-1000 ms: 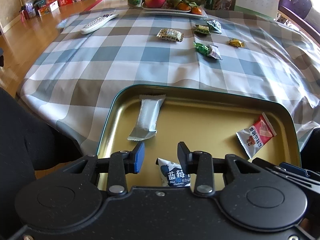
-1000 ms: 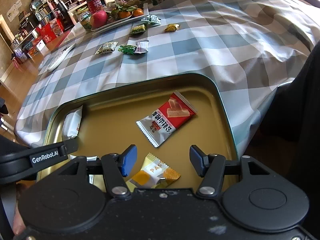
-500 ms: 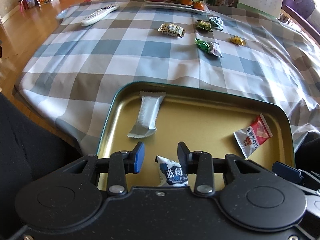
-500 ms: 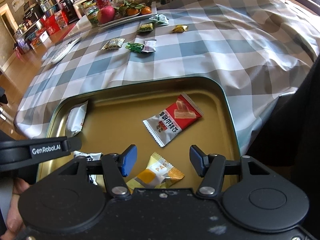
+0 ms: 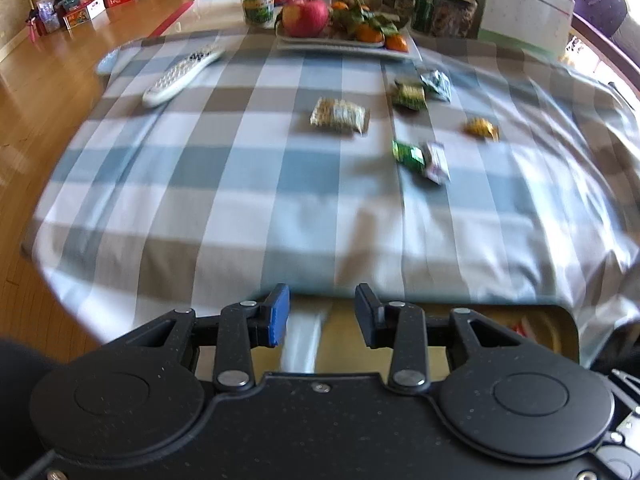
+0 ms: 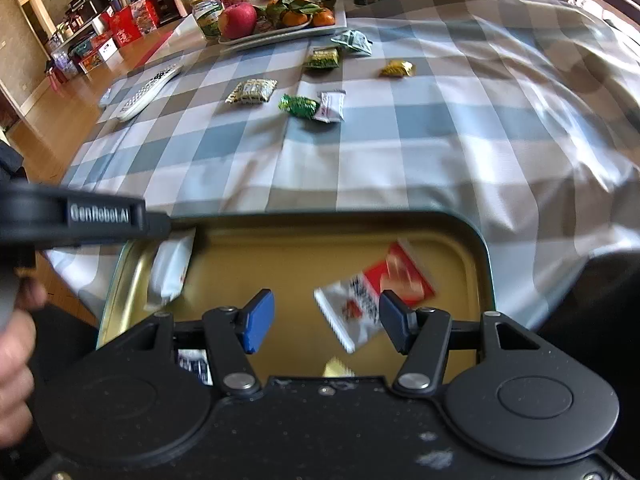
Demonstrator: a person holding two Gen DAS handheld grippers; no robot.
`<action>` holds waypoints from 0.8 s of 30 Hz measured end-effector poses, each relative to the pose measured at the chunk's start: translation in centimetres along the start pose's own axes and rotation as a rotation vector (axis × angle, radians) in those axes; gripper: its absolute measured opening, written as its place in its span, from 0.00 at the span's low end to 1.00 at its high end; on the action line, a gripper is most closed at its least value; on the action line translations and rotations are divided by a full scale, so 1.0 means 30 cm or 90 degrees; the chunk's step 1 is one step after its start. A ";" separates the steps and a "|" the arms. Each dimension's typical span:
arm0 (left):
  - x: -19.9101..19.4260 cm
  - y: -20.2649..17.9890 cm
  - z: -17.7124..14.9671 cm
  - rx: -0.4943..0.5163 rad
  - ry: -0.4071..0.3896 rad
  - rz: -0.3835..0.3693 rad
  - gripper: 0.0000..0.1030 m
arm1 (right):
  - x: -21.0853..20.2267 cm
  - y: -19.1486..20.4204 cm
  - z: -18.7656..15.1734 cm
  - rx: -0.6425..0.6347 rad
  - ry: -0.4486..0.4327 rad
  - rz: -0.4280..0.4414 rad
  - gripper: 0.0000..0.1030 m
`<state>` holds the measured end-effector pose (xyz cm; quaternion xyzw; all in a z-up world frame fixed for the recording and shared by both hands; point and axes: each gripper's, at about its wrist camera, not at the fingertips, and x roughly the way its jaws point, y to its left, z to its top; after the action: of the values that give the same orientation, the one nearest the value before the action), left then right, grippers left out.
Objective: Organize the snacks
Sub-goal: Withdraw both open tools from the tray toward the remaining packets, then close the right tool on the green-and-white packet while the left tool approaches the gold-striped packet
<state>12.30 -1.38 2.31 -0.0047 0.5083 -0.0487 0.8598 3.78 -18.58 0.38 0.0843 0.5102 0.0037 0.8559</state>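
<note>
Right wrist view — both grippers (image 6: 327, 322) (image 5: 322, 314) parted, empty; remote (image 6: 148, 91) beyond scattered snacks (image 6: 312, 106).

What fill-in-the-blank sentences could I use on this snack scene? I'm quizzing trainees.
1. The red-and-white packet lies inside the ____.
2. The remote lies on the checked ____.
3. The apple sits on the same plate as the ____.
4. Both the left gripper and right gripper hold ____.

Missing words: tin; tablecloth; oranges; nothing

Bright daylight, motion blur throughout, fisheye bending at edges
</note>
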 end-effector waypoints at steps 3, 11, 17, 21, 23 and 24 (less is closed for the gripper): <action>0.026 0.006 0.068 -0.002 0.002 0.002 0.45 | 0.020 0.000 0.064 -0.005 0.004 0.003 0.60; 0.109 0.011 0.238 0.003 -0.007 0.007 0.45 | 0.082 -0.010 0.246 -0.030 -0.015 -0.020 0.60; 0.197 0.015 0.363 -0.006 0.007 -0.006 0.45 | 0.144 -0.030 0.377 -0.033 -0.021 -0.035 0.60; 0.256 0.012 0.437 -0.012 0.015 -0.013 0.45 | 0.187 -0.043 0.458 -0.028 -0.021 -0.044 0.60; 0.278 0.007 0.463 -0.011 0.014 -0.006 0.45 | 0.208 -0.046 0.494 -0.027 -0.023 -0.050 0.60; 0.293 0.003 0.478 -0.011 0.013 -0.003 0.45 | 0.221 -0.049 0.512 -0.027 -0.024 -0.052 0.60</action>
<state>29.05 -2.67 1.56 -0.0130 0.5175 -0.0460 0.8543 20.25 -21.57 1.52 0.0453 0.4969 -0.0223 0.8664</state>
